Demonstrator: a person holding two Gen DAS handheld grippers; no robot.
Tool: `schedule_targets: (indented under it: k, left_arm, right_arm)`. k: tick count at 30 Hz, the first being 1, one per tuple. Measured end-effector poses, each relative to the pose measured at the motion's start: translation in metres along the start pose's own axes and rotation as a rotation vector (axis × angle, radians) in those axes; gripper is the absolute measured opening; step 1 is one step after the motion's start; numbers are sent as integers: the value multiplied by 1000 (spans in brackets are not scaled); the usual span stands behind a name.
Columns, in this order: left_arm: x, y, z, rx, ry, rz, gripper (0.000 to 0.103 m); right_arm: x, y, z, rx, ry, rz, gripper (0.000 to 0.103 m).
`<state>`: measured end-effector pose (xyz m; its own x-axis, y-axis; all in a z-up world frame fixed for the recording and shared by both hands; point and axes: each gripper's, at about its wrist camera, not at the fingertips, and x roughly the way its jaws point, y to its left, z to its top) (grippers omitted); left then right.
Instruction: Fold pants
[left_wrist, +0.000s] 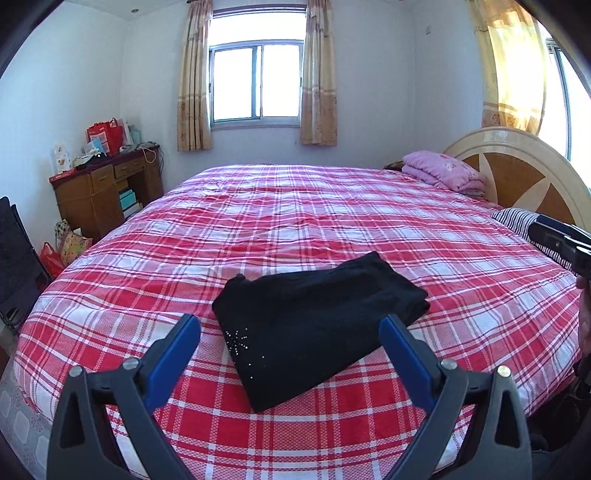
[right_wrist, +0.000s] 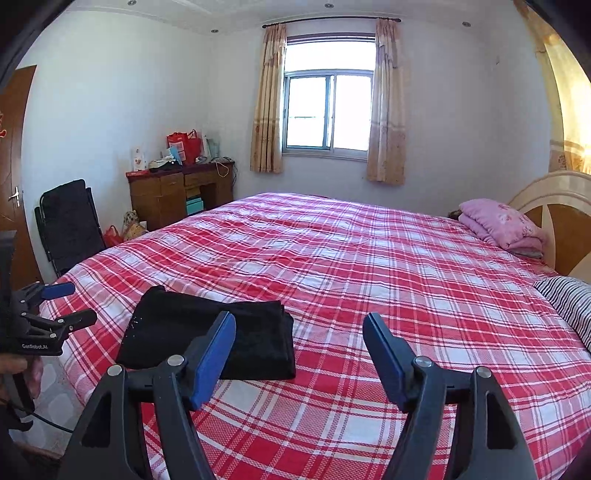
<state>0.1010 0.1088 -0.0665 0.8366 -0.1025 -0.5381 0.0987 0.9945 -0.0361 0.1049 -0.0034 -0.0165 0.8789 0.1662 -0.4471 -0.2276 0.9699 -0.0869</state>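
The black pants are sitting on the red plaid bed near its front edge, already folded down into a compact rectangle with the little sparkly stud pattern facing up on the top layer. To me the folding looks basically done, so the step in hand is really just backing off clean and checking the result.

How I'd do that well: pull both tools straight up and away so nothing snags the top layer and drags it open. Knit fabric like this probably slides on itself easily, so one careless brush at the corner could undo the stack. If anything needs a touch-up, it's the right-hand end, where the layers look a bit stepped and not flush; a light press or a nudge with one pad would square it. I wouldn't re-grab the whole thing.

Now the tongs. The left tongs are spread about as wide as they go, with the blue pads either side of the pants in the left wrist view but hovering above them, not touching. Nothing is held. The right tongs are open too, a bit less wide, and empty; they point at bare bedspread just right of the pants. Both pairs are clear of the fabric.
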Motion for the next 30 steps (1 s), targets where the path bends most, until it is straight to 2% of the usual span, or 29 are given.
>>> schedule_targets:
  k: [18, 30]
  left_arm:
    - [-8, -8, 3, 34, -17, 8, 100]
    - [-2, -11, -1, 51, 4, 21, 101]
  right_arm:
    - [-8, -1, 3, -5, -18, -6, 75]
    - [-7, -1, 3, -9, -19, -11, 75]
